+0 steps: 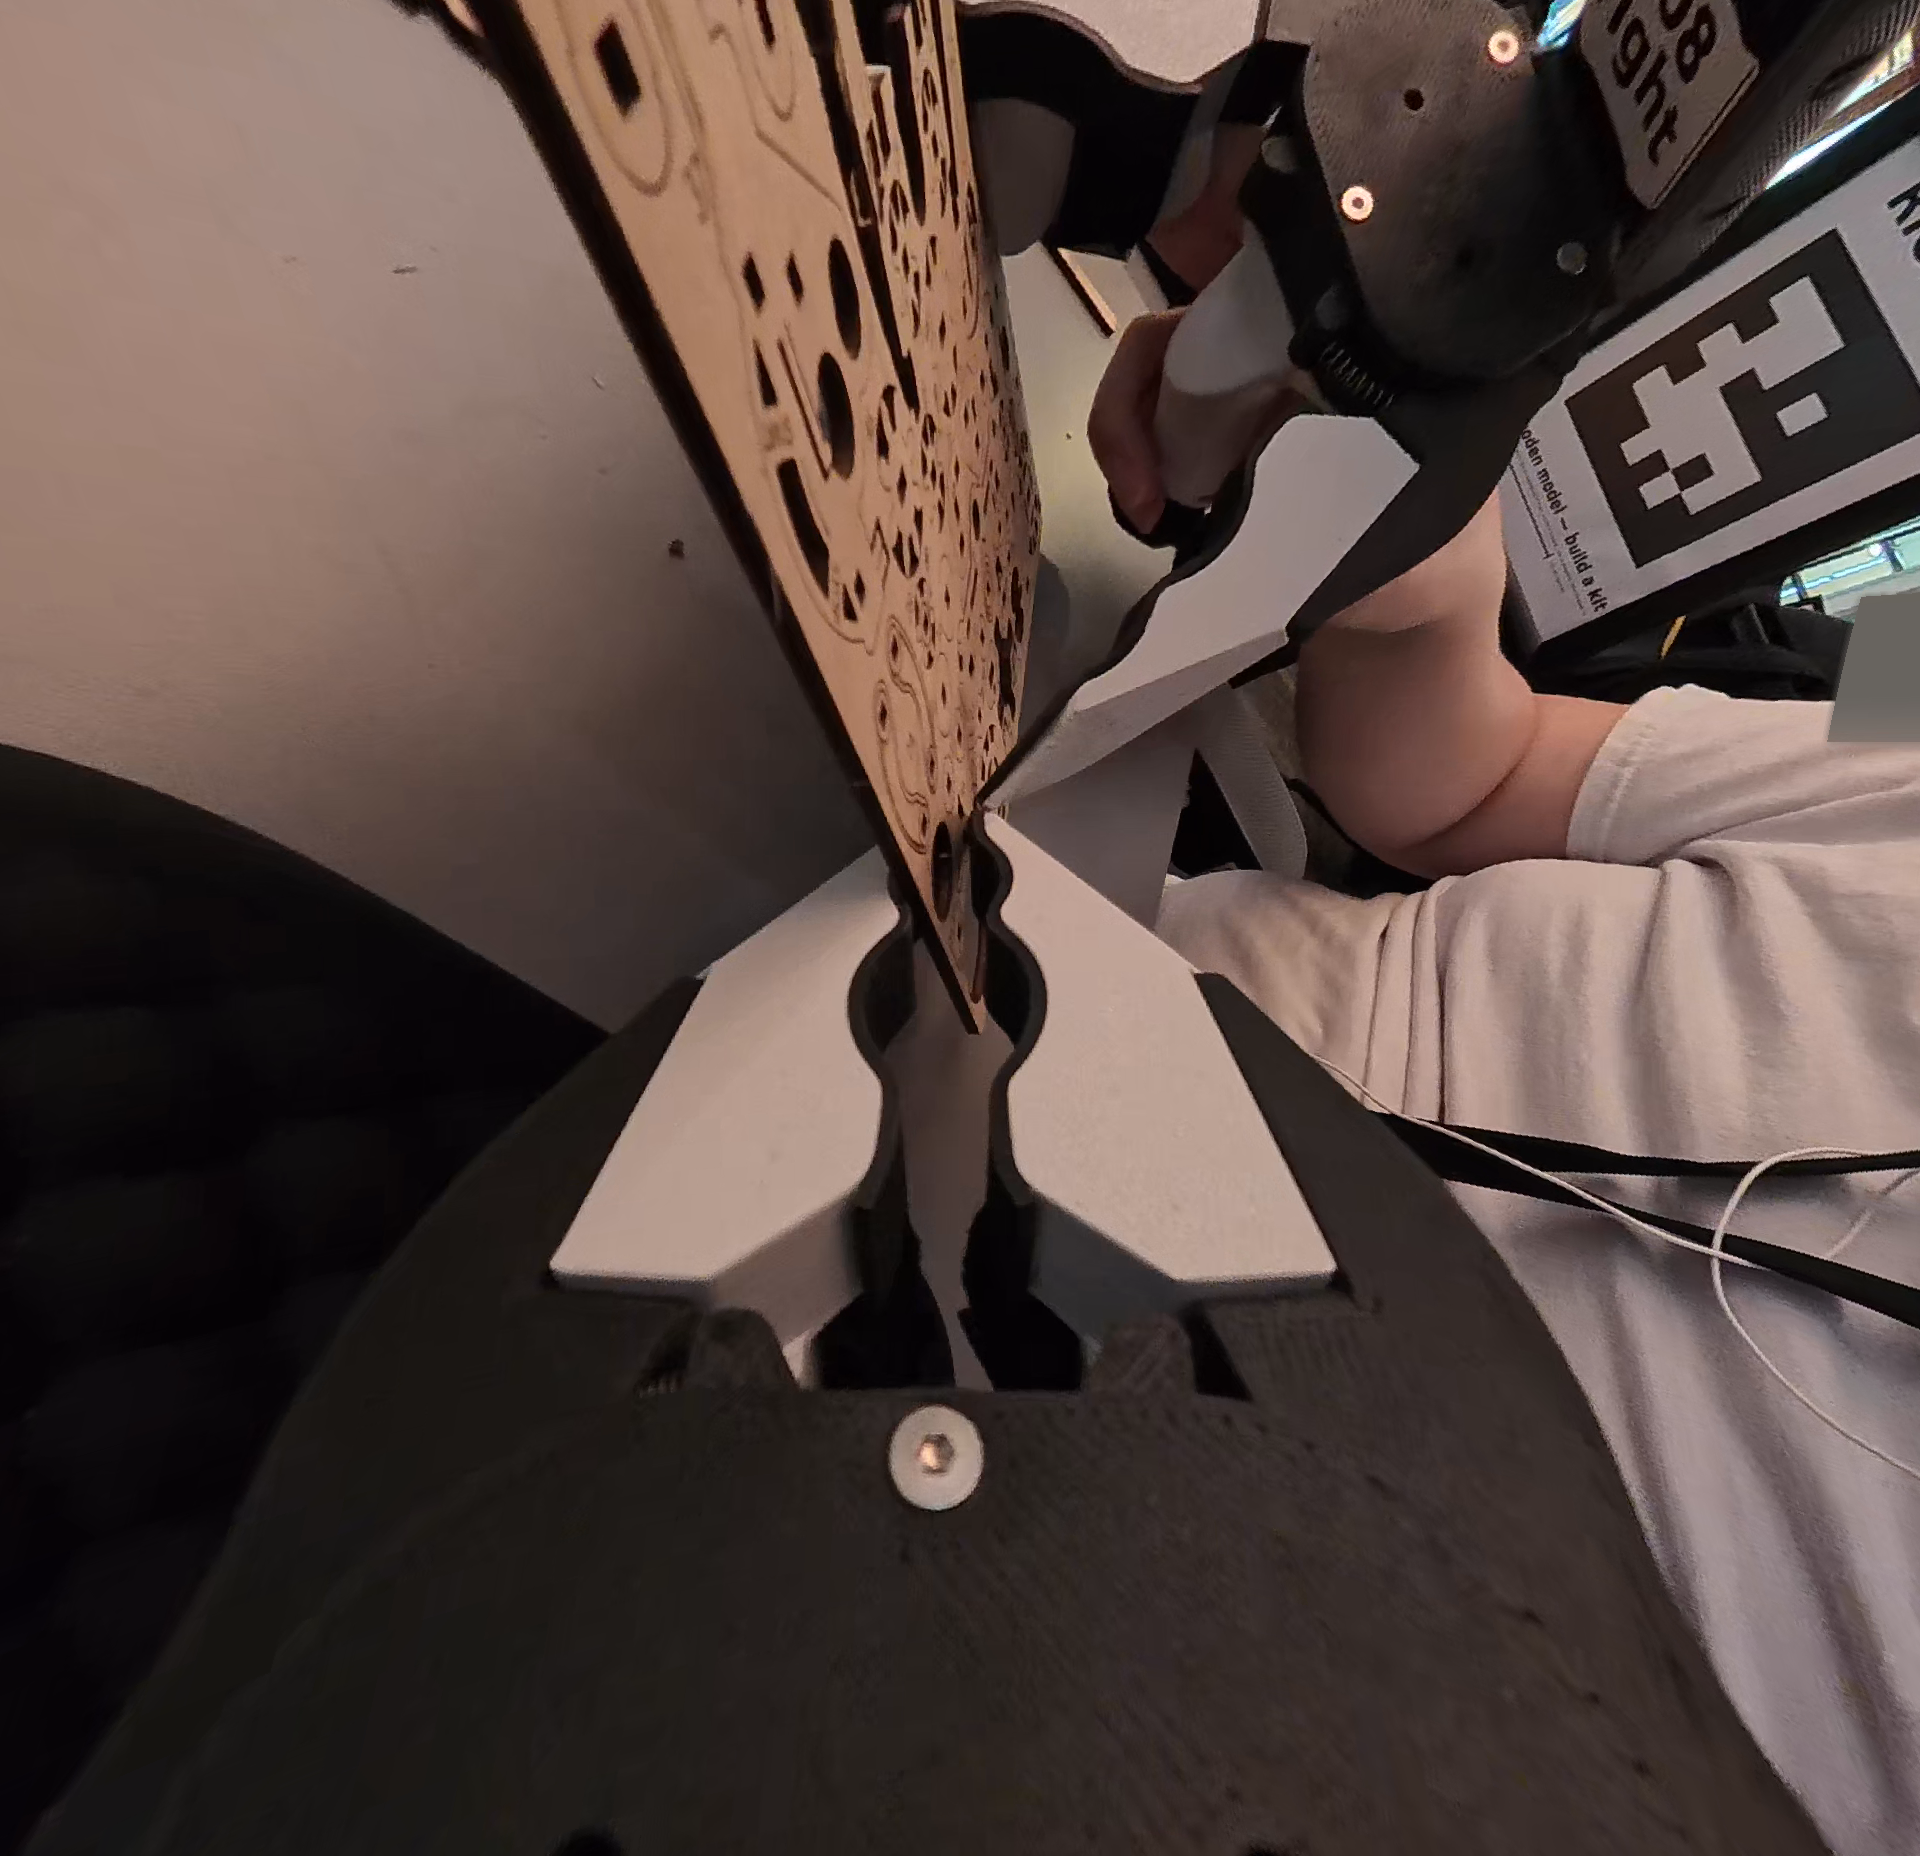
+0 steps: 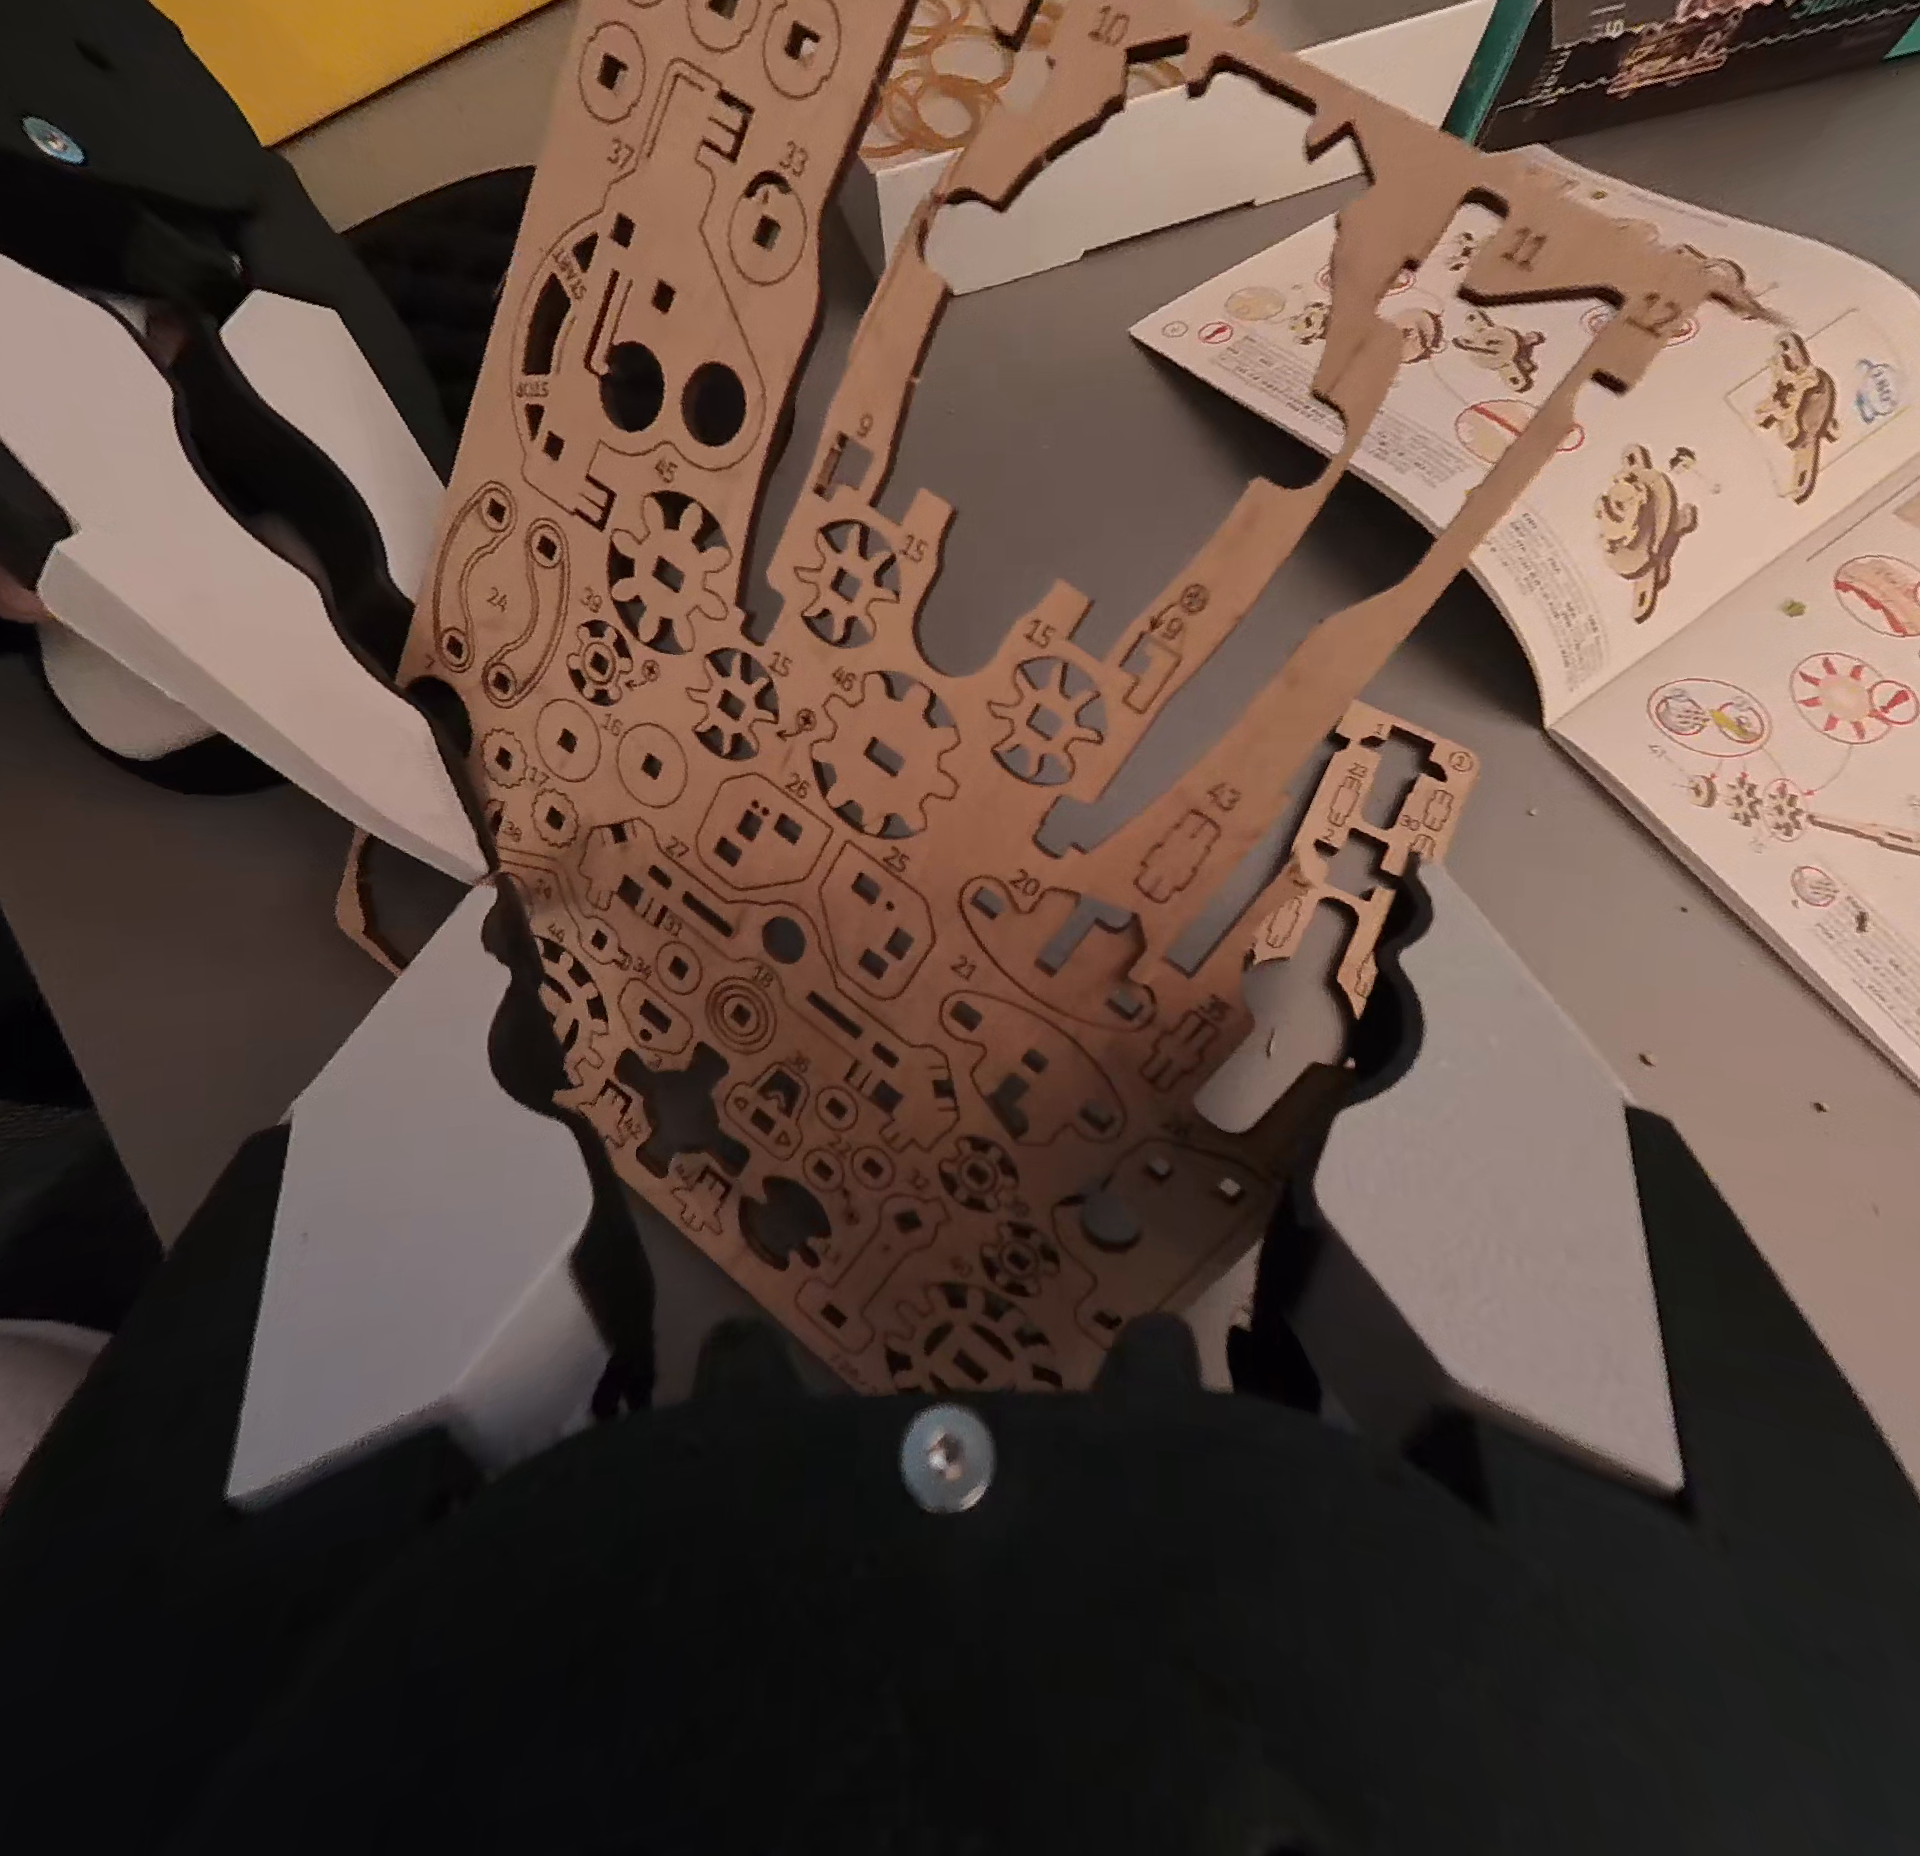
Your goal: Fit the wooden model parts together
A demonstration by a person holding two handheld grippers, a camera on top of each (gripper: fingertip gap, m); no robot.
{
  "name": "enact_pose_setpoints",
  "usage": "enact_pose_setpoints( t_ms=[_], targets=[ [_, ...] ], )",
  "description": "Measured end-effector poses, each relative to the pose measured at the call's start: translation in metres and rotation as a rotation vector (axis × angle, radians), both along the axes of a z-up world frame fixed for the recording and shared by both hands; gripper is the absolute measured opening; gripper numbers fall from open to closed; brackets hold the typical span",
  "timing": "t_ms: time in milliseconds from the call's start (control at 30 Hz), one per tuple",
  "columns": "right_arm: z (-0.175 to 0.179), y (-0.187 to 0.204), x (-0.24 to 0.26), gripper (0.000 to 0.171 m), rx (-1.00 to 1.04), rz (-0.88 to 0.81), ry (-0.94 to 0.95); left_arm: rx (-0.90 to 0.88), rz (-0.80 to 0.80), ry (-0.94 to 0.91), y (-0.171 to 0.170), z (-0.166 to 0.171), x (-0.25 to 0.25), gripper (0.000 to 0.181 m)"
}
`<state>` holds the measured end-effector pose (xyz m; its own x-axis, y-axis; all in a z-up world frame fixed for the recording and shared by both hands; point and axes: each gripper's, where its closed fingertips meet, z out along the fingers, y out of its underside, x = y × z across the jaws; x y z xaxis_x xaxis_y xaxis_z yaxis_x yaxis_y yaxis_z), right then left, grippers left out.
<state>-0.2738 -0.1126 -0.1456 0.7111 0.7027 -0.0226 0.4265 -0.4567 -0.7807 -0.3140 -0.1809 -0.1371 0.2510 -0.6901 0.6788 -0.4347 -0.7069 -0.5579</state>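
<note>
Your left tongs (image 1: 951,871) are pinching the lower edge of the wooden sheet (image 1: 831,352), which rises steeply away from them and is seen almost edge-on in the left wrist view. Your right tongs (image 2: 914,985) are spread wide around the same sheet (image 2: 831,767): one finger (image 2: 416,1131) lies at its left edge and the other finger (image 2: 1475,1131) at its right, beside a small loose-looking strip of parts (image 2: 1361,850). Whether those fingers press on the wood or only frame it, I cannot tell. In the right wrist view your left tongs (image 2: 457,830) come in from the left and meet the sheet's edge just above your right tongs' left finger. The sheet is held up in the air above the grey desk (image 2: 1039,435), with several cut-outs already gone from its upper half. Behind it on the desk lie an open instruction booklet (image 2: 1662,559), a white tray (image 2: 1143,196) with rubber bands (image 2: 935,71), and a dark box (image 2: 1714,30).
</note>
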Motion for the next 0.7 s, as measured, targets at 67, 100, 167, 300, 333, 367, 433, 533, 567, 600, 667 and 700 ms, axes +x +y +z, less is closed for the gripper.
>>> enact_pose_setpoints(
  t_ms=[67, 100, 167, 300, 333, 367, 433, 533, 567, 600, 667, 700],
  targets=[
    [-0.0002, -0.0001, 0.0001, 0.154, 0.005, -0.004, -0.009, 0.012, 0.003, 0.004, 0.0001, -0.0006, 0.0000, 0.003],
    [-0.0004, 0.0000, 0.0001, 0.155, 0.005, -0.005, -0.010, 0.015, 0.004, 0.005, 0.0000, -0.0009, -0.0001, 0.003],
    [-0.0007, -0.0001, 0.0002, 0.155, 0.007, -0.008, -0.018, 0.012, 0.007, 0.005, 0.0002, -0.0014, -0.0001, 0.003],
    [-0.0008, -0.0003, 0.0003, 0.156, 0.010, -0.014, -0.024, 0.019, 0.007, 0.005, 0.0000, -0.0015, 0.0000, 0.003],
    [-0.0011, -0.0001, 0.0003, 0.156, 0.013, -0.016, -0.029, 0.020, 0.009, 0.007, 0.0002, -0.0018, -0.0001, 0.003],
    [-0.0014, 0.0002, 0.0003, 0.156, 0.019, -0.017, -0.035, 0.020, 0.011, 0.010, 0.0004, -0.0024, -0.0002, 0.003],
    [-0.0011, 0.0006, 0.0002, 0.156, 0.033, -0.018, -0.035, 0.021, 0.011, 0.013, 0.0006, -0.0029, -0.0004, 0.003],
    [-0.0002, -0.0008, -0.0005, 0.156, 0.041, -0.013, -0.031, 0.005, -0.003, -0.005, -0.0015, -0.0017, -0.0005, 0.002],
    [-0.0002, -0.0009, -0.0006, 0.156, 0.044, -0.012, -0.035, -0.003, -0.006, -0.012, -0.0020, -0.0013, -0.0005, 0.001],
    [-0.0002, -0.0007, -0.0007, 0.156, 0.051, -0.010, -0.039, -0.005, -0.007, -0.010, -0.0022, -0.0018, -0.0006, 0.001],
    [-0.0010, -0.0003, -0.0008, 0.156, 0.058, -0.011, -0.049, 0.010, -0.007, -0.003, -0.0027, -0.0025, -0.0005, 0.001],
    [-0.0011, -0.0005, -0.0009, 0.156, 0.061, -0.012, -0.052, 0.018, -0.004, 0.004, -0.0025, -0.0033, -0.0007, 0.001]
  ],
)
